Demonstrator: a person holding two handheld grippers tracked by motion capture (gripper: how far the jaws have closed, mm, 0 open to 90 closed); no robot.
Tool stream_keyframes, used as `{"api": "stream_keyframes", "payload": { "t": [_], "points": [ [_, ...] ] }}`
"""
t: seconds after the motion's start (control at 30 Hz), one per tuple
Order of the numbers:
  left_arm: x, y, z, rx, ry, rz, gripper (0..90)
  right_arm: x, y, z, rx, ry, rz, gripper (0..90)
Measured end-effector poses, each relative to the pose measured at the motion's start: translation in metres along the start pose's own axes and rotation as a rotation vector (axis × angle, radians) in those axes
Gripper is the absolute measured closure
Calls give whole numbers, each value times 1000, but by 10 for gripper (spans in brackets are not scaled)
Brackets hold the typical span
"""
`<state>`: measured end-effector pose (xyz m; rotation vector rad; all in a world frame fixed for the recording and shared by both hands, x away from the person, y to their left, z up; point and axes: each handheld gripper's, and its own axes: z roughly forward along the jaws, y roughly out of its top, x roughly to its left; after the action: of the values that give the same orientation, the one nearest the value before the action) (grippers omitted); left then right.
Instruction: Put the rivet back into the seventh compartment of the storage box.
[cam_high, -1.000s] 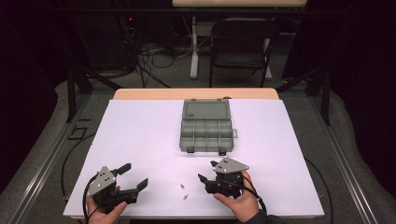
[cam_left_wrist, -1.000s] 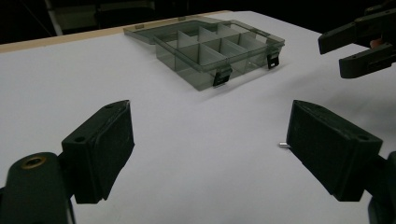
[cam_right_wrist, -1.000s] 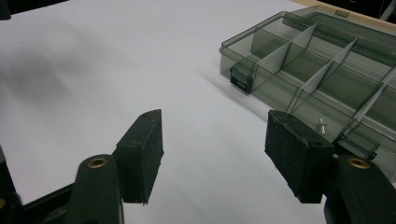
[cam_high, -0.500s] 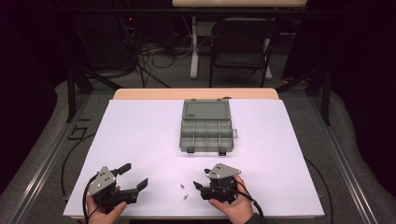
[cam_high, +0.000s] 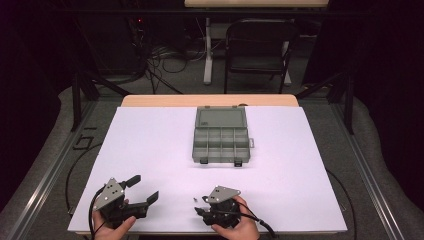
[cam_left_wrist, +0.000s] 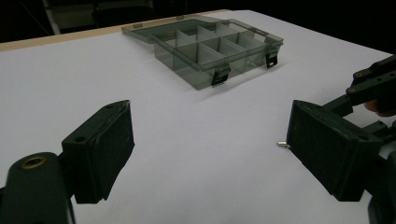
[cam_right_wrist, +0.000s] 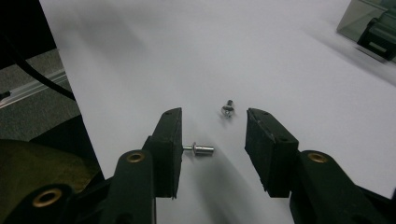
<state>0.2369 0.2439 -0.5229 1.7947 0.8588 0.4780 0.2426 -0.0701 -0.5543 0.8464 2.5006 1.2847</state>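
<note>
At the table's 6 o'clock, your right gripper (cam_right_wrist: 213, 135) is closing its jaws around a screw (cam_right_wrist: 203, 150), not pinching yet. A second screw (cam_right_wrist: 227, 109) is lying at its 12 o'clock. Your left gripper (cam_high: 140, 189) is holding its jaws spread, empty.

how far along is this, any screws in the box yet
Done: the organizer box lies open on the table, and no screw is visible in its compartments. In hand: the right gripper, its jaws just closing, brackets one screw lying on the sheet; the pads aren't pressing on it. Left: gripping that screw, carrying it to the box, then the second screw beyond it. The left gripper waits open.
</note>
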Motion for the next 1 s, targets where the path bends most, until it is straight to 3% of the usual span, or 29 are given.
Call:
{"api": "stream_keyframes", "payload": {
  "t": [0.3, 1.0],
  "points": [
    [0, 0, 0, 3, -3, 2, 148, 6, -3, 7, 14, 15, 26, 625],
    [0, 0, 0, 1, -2, 1, 149, 8, -7, 15, 36, -1, 14, 709]
  ]
}}
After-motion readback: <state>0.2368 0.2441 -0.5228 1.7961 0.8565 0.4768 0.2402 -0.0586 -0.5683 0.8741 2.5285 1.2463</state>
